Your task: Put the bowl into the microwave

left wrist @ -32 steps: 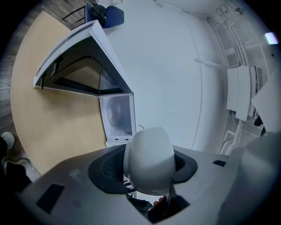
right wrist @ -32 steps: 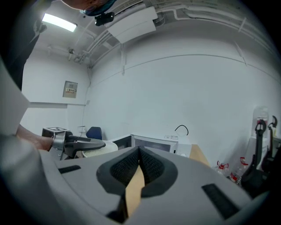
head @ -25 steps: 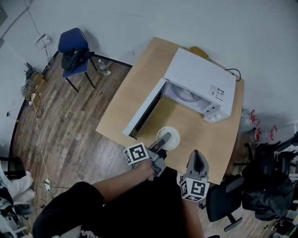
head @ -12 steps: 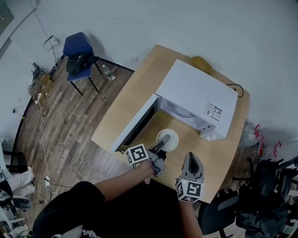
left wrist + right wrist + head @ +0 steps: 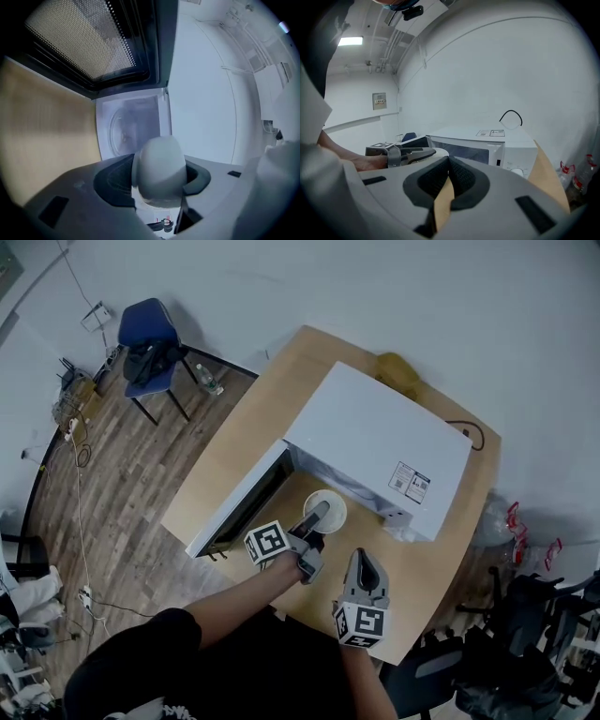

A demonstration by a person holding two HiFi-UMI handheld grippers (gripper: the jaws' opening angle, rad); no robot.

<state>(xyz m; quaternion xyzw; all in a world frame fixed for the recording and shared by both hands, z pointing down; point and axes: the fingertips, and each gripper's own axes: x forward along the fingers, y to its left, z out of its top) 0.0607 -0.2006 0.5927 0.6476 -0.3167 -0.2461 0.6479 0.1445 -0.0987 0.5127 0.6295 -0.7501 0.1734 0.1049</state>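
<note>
Bowl (image 5: 334, 503): centre frame, at open microwave (image 5: 375, 442) mouth; rim is clamped by left gripper (image 5: 317, 514), evidently for level insertion. Right gripper (image 5: 363, 563): lower centre, jaws closed, empty, held aside.

The white round bowl (image 5: 336, 515), open side up, is clamped at its near rim by the left tongs (image 5: 321, 513), just outside the white microwave's (image 5: 375, 451) mouth. The microwave stands on the bench (image 5: 246, 439), its door (image 5: 239, 512) swung wide open.
</note>
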